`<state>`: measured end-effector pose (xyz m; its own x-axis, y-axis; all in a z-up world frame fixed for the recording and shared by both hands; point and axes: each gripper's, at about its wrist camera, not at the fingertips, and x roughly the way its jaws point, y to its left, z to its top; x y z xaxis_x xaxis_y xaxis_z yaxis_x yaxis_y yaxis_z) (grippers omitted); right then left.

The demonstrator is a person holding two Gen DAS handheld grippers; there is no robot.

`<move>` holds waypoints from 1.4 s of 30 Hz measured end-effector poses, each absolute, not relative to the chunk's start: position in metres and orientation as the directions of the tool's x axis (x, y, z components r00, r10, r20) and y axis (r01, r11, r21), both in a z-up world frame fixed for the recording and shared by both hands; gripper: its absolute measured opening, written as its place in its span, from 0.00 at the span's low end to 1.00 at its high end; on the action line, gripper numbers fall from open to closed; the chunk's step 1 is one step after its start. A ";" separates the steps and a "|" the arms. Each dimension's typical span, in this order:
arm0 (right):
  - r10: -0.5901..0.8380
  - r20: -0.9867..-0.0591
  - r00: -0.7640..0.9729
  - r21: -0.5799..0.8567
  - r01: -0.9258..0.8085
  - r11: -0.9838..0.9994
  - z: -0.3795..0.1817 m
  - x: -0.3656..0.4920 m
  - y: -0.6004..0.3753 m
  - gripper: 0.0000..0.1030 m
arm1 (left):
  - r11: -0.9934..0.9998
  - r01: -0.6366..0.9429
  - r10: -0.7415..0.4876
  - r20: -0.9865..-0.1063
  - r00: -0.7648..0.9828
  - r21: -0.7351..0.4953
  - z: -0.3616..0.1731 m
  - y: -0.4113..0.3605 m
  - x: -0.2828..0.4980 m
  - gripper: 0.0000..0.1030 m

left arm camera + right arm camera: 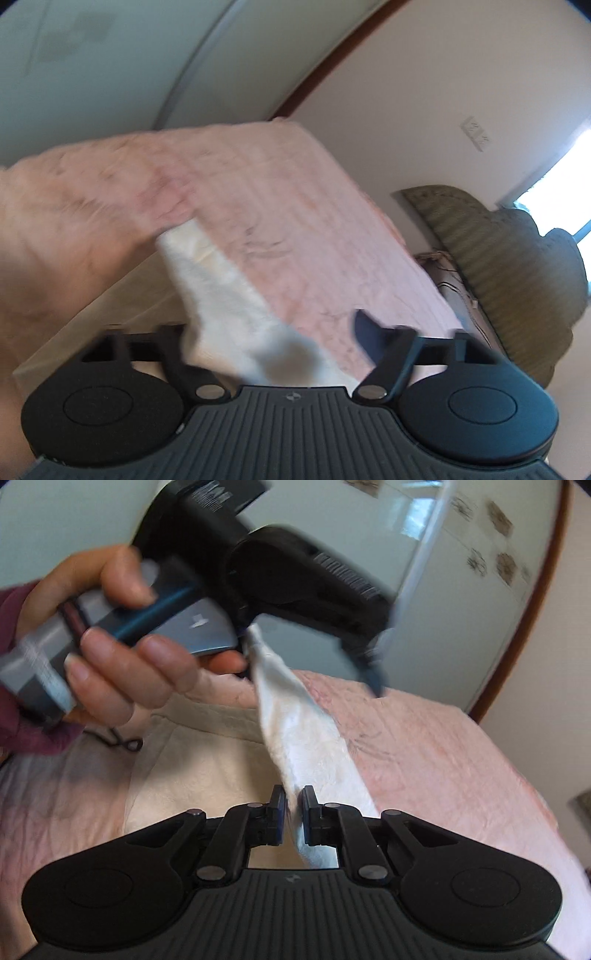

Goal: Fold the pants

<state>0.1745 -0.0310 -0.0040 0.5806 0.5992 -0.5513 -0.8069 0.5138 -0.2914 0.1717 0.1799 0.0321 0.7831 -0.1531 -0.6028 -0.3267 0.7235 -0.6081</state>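
Right claw [293, 805] was clamped on the white pants [306, 734], which stretched taut to the left claw [310, 657]; its jaws stood apart, cloth between.

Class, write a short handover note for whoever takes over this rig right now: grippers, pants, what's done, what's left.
Right gripper: shut on an edge of the white pants.
Left gripper: jaws apart, fabric lying between them, not pinched.
Pants: a strip is lifted and runs between both grippers above the pink bed cover.
Done: one grip secured.
Left: secure the left grip, then fold; no finished fold shows.
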 end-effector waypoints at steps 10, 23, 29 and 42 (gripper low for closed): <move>0.452 -0.496 0.741 -0.456 -0.665 0.591 -0.023 0.121 -0.076 0.61 | 0.759 -0.301 -0.172 -0.624 0.762 -0.577 0.015 0.189 0.153 0.20; -0.034 -0.501 0.865 -0.734 -0.403 0.547 -0.085 0.219 -0.188 0.61 | 0.763 -0.375 -0.094 -0.665 0.741 -0.526 0.012 0.188 0.147 0.50; -0.082 -0.547 0.833 -0.719 -0.417 0.557 -0.099 0.245 -0.187 0.05 | 0.793 -0.333 -0.112 -0.660 0.743 -0.509 0.017 0.188 0.155 0.25; 0.021 -0.557 0.830 -0.589 -0.413 0.695 -0.046 0.069 -0.167 0.04 | 0.927 -0.215 -0.078 -0.718 0.692 -0.307 0.009 0.204 0.132 0.17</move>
